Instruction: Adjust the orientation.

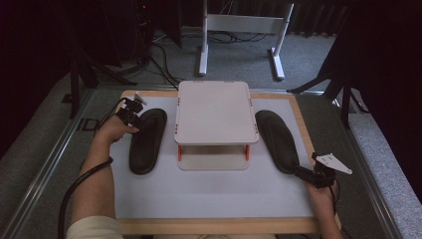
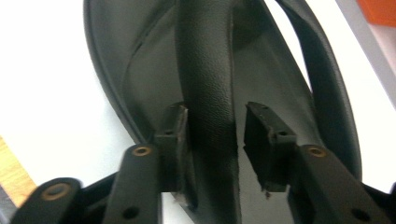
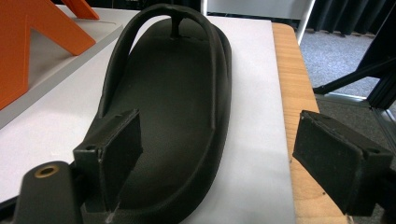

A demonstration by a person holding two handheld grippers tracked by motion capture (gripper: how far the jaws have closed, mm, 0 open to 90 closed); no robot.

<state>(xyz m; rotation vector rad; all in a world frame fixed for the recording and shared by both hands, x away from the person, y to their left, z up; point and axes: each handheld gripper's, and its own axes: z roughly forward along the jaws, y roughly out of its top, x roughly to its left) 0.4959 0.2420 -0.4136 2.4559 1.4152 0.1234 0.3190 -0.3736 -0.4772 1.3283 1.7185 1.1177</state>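
Two black rubber flip-flops lie flat, one left (image 1: 148, 140), one right (image 1: 277, 140). My left gripper (image 2: 215, 133) straddles the left sandal's strap (image 2: 205, 70), one pad touching, the other just clear; my right gripper (image 3: 217, 154) gapes wide at the right sandal's heel.

Left gripper (image 2: 212, 140) jaws narrow – right gripper (image 3: 217, 158) jaws wide.

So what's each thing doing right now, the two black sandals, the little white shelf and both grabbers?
Left sandal: flat on the mat, strap up.
Left hand-held gripper: jaws either side of that sandal's strap; one pad touches, the other stands just off.
Right sandal: flat on the mat, not held.
Right hand-held gripper: open wide at the right sandal's heel.
White shelf: upright between the sandals, nothing on top.
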